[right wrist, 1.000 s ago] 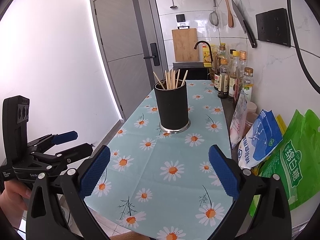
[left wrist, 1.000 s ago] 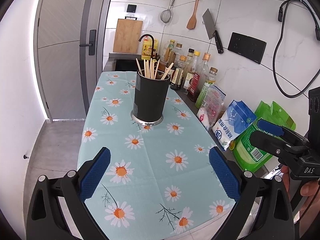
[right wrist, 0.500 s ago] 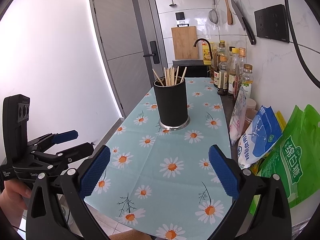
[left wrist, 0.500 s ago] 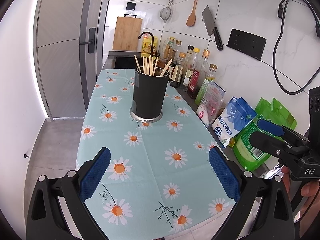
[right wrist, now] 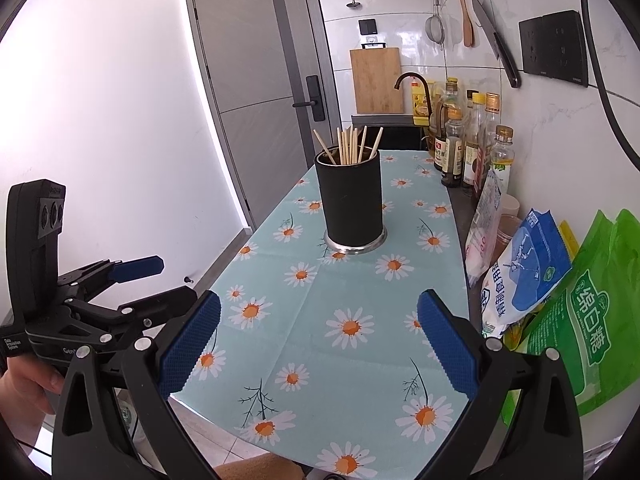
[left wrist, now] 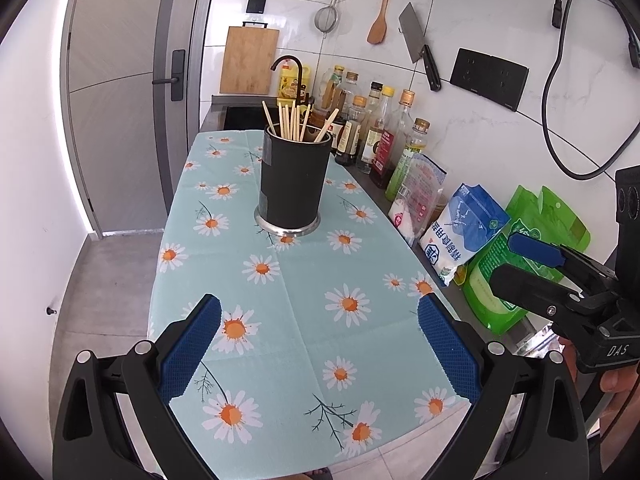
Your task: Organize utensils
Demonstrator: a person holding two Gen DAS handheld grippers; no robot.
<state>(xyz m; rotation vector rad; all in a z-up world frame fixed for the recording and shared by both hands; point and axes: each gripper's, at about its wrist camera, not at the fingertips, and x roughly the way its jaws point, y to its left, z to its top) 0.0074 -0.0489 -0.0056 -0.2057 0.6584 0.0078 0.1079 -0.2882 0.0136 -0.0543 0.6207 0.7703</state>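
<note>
Long table (left wrist: 280, 320) under a pale blue daisy-print cloth, running away toward a grey door (right wrist: 256, 92) and a dark sink with a curved tap (left wrist: 287, 65). White tiled wall along the right side, hung with a cutting board (left wrist: 248, 60), strainer, wooden spatula and cleaver (left wrist: 420, 46). Row of sauce and oil bottles (left wrist: 380, 136) at the wall edge, then a blue-and-white bag (left wrist: 460, 232) and a green bag (right wrist: 576, 320) nearer the camera.

Upright at mid-table, well ahead of both tools: black cylindrical holder (left wrist: 294, 182) on a shiny metal base, with wooden chopsticks (left wrist: 294, 120) standing inside, tips fanned above the rim.

Left hand-held gripper (left wrist: 320, 344) low over the near end of the cloth, blue pads spread wide, nothing between them. Right hand-held gripper (right wrist: 319, 344) likewise gaping wide and empty, just beside the left one, level with it. A hand (right wrist: 24, 384) visible on the left tool's handle in the right wrist view.
</note>
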